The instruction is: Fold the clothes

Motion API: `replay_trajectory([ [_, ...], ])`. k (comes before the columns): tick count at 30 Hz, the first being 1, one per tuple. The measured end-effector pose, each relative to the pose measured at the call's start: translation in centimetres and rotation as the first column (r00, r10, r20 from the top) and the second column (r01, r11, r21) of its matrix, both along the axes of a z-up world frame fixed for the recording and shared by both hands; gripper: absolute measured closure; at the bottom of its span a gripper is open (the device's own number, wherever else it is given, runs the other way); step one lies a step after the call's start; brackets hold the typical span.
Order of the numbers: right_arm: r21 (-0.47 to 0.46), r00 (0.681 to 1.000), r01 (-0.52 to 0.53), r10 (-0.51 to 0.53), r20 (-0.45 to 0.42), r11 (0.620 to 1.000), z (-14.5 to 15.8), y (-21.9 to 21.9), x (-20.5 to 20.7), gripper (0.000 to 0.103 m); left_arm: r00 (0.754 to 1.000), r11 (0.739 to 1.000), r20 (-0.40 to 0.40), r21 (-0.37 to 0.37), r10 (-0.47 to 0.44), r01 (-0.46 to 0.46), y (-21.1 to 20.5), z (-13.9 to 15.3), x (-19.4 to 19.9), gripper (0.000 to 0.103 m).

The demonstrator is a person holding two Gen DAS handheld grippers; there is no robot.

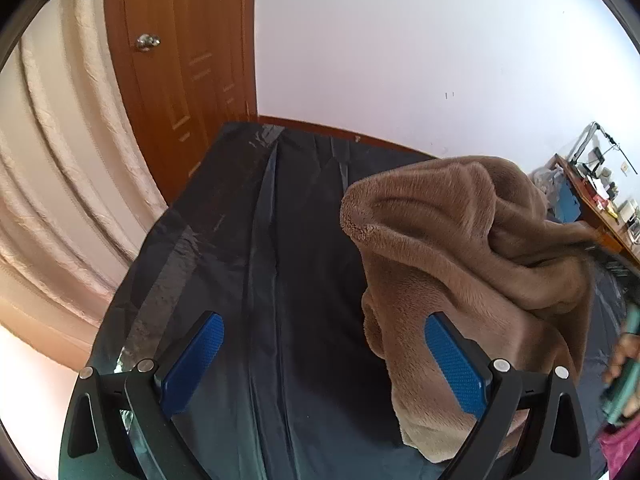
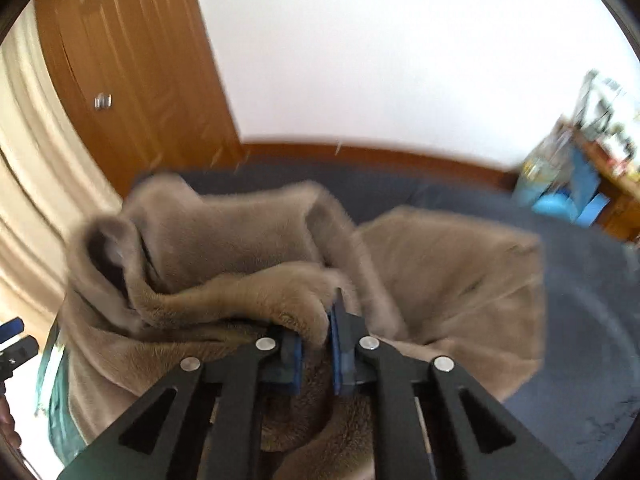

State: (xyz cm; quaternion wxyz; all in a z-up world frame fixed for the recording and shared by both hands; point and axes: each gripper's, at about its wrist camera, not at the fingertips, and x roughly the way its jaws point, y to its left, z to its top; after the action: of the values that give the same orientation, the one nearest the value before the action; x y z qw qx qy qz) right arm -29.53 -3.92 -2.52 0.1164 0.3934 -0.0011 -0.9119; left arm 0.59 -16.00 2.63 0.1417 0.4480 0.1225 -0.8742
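Observation:
A brown fleece garment (image 1: pixel 472 248) hangs bunched above the right half of a table under a dark cover (image 1: pixel 280 240). My left gripper (image 1: pixel 323 316) is open over the bare cover, nothing between its blue pads (image 1: pixel 200 356); the garment drapes just behind its right finger. In the right wrist view, which is blurred, the same garment (image 2: pixel 240 240) is piled in folds over the dark cover (image 2: pixel 580 280). My right gripper (image 2: pixel 316 320) is shut on a thick fold of it, fabric squeezed between the blue pads (image 2: pixel 294 348).
A wooden door (image 1: pixel 180 60) and a cream curtain (image 1: pixel 60 160) stand beyond the table's left edge. Clear tape (image 1: pixel 172 268) runs along the cover there. A cluttered desk (image 1: pixel 600 200) is at the far right. A person's hand (image 1: pixel 624 352) shows at the right edge.

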Motion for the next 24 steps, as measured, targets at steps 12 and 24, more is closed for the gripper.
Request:
replay_trajectory([
  [12, -0.072, 0.84, 0.284, -0.284, -0.462, 0.956, 16.9, 14.6, 17.1, 0.094, 0.984, 0.988, -0.108, -0.08, -0.143, 0.134, 8.0, 5.6, 2.2, 0.001],
  [24, -0.009, 0.897, 0.433, -0.432, -0.096, 0.901, 9.6, 28.3, 23.2, 0.09, 0.941, 0.945, -0.099, -0.087, -0.323, 0.316, 15.7, 5.6, 1.9, 0.001],
])
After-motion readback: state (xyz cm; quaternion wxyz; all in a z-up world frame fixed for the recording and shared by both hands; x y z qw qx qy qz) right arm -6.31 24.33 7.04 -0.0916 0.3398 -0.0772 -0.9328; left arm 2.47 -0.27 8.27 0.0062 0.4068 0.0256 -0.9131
